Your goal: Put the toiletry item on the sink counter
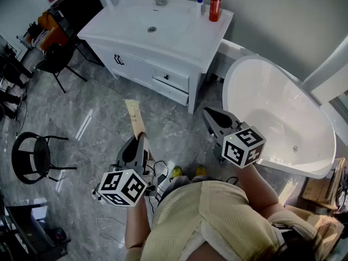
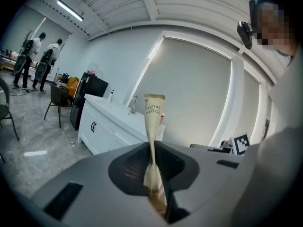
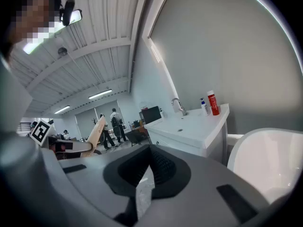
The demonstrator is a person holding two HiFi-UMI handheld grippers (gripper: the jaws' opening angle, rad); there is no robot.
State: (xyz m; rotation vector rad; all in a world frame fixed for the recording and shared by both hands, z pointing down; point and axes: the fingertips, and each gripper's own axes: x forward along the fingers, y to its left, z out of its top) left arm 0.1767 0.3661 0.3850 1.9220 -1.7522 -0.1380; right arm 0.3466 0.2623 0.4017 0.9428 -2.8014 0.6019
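Toothbrush packet (image 1: 134, 117), a tan paper sleeve, sticks up out of my left gripper (image 1: 141, 140), whose jaws are clamped on its lower part. It hangs over the floor, well short of the white sink worktop (image 1: 185, 37). My right gripper (image 1: 213, 118), also short of that worktop and towards the bathtub (image 1: 235, 69), has its jaws pressed almost together with nothing between them.

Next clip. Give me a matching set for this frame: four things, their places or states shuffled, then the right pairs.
1 toothbrush packet
2 red bottle
3 bathtub
4 right gripper

A on the sink counter
B beside the sink counter
C shut, empty
D held in the left gripper

Pairs: 1-D, 2-A, 3-B, 4-C
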